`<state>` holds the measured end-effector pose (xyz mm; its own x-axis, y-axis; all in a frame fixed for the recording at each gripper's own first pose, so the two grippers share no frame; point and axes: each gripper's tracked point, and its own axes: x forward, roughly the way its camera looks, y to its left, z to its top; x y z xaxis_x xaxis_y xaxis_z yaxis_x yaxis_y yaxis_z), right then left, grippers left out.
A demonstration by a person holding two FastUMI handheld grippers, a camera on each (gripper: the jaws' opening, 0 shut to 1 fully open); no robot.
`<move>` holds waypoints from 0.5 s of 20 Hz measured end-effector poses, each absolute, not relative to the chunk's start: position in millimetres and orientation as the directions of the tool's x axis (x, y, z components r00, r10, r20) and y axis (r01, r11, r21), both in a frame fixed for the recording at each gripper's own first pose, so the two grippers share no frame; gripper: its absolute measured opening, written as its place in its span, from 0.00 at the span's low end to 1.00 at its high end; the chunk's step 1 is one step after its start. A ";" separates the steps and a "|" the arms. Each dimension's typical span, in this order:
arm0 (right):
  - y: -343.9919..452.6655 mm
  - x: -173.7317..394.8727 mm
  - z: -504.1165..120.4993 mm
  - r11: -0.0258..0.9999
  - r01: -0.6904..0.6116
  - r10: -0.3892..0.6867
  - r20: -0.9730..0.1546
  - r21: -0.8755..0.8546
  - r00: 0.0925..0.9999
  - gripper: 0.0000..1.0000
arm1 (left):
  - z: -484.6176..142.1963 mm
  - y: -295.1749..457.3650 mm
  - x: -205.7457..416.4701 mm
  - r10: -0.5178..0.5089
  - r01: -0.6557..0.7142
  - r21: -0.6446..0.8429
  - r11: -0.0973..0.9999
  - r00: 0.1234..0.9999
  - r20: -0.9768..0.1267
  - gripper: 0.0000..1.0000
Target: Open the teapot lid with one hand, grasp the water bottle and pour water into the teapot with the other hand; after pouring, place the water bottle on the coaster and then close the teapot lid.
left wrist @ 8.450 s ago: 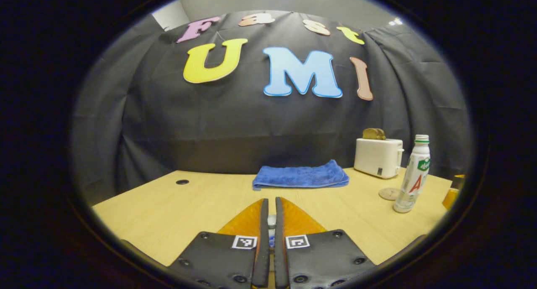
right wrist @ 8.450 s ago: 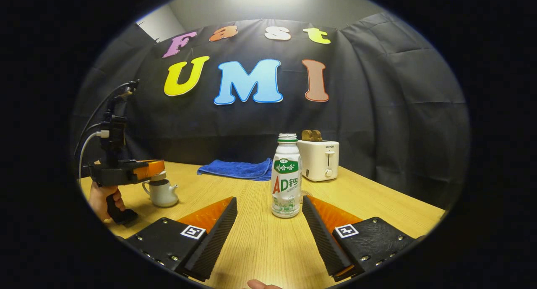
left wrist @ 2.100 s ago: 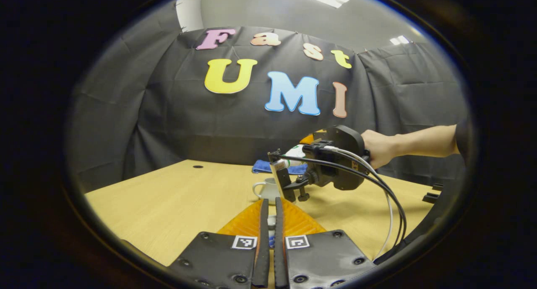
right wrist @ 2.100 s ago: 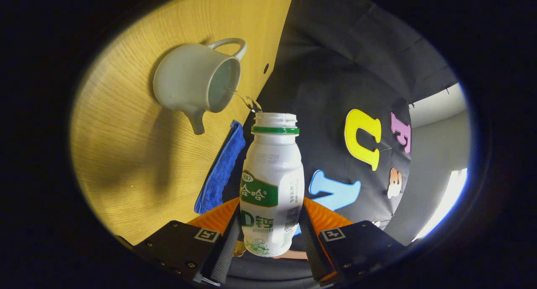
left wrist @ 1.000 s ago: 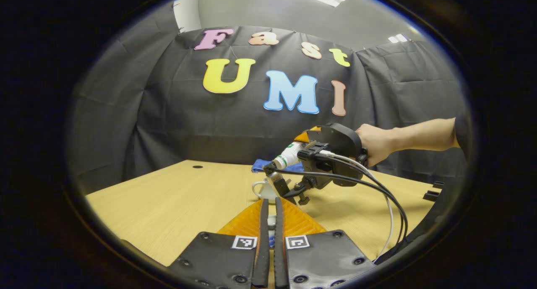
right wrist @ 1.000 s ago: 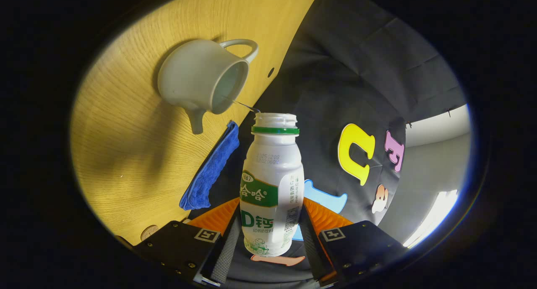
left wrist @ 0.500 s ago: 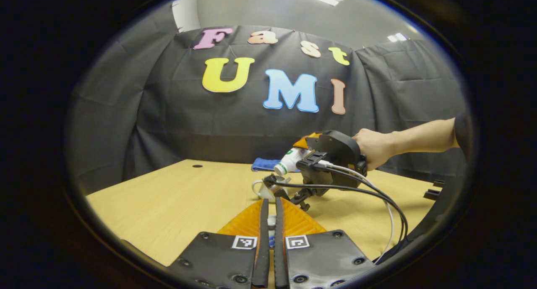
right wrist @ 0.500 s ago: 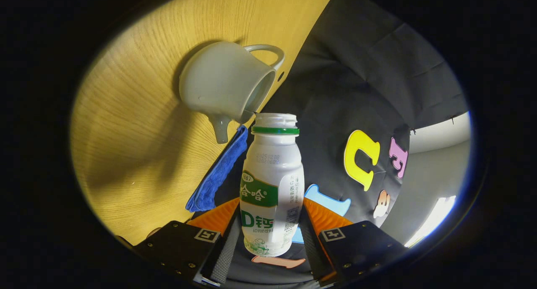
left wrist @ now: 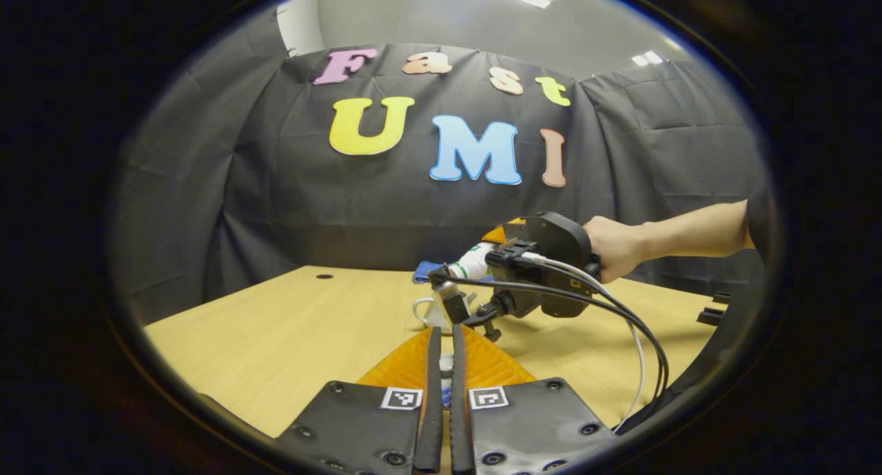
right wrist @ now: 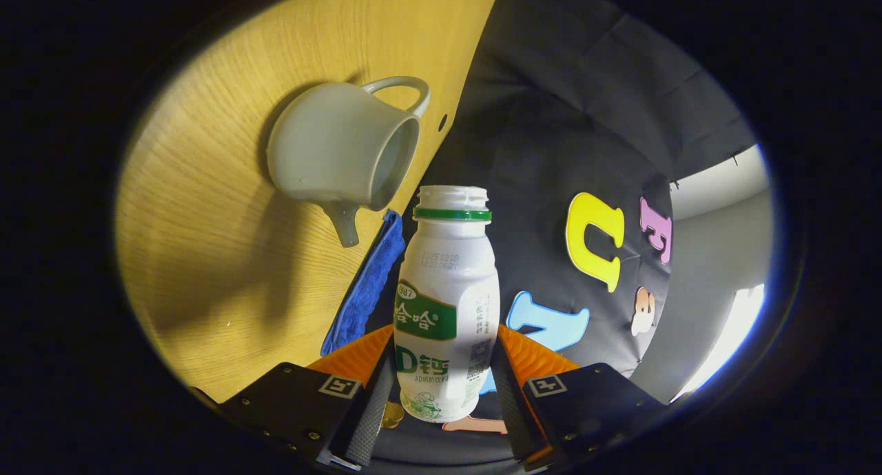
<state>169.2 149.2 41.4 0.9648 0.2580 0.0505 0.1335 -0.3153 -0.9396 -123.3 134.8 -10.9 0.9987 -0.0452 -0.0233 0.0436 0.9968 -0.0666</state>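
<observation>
Claw, right [right wrist: 441,392]: pinching the water bottle [right wrist: 446,302] at its lower body, tipped on its side toward the teapot.
Surface [right wrist: 227,185]: wooden, carrying the teapot and a blue towel [right wrist: 368,282].
Teapot [right wrist: 341,154]: lid off, mouth facing the bottle neck. The thin stream seen half a second ago is gone; pouring looks finished, so the bottle is probably due for the coaster.
Claw, left [left wrist: 441,365]: pressed together on a small pale object, probably the teapot lid, held near the teapot.
</observation>
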 end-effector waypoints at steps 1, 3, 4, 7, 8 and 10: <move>147.4 170.6 40.9 -0.280 0.114 0.249 0.043 -0.953 0.968 0.72 | -12.7 135.6 -123.3 -0.046 0.044 -0.068 0.997 0.999 -0.026 0.11; 145.7 174.5 39.6 -0.191 0.067 0.236 0.020 -0.979 0.971 0.73 | -13.7 134.4 -122.7 -0.049 0.047 -0.076 0.996 0.998 -0.027 0.11; 145.0 175.2 38.2 -0.140 0.043 0.232 0.009 -0.989 0.973 0.73 | -11.7 134.3 -121.5 -0.051 0.049 -0.083 0.995 0.998 -0.021 0.11; 138.6 168.2 39.4 0.033 -0.015 0.232 -0.007 -0.999 0.973 0.73 | -4.8 135.7 -124.6 -0.055 0.055 -0.097 0.994 0.998 0.005 0.11; 136.8 165.0 43.7 0.097 -0.021 0.235 0.003 -0.995 0.972 0.73 | 0.0 135.4 -122.6 -0.060 0.062 -0.100 0.993 0.998 0.019 0.15; 133.8 161.9 51.7 0.218 -0.034 0.240 0.020 -0.975 0.971 0.73 | 11.5 136.2 -107.6 -0.061 0.064 -0.096 0.993 0.998 0.033 0.11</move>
<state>161.9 133.8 51.7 0.9706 0.2399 0.0195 -0.0342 0.2179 -0.9754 -107.6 136.2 11.5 0.9976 -0.0614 0.0335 0.0643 0.9933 -0.0965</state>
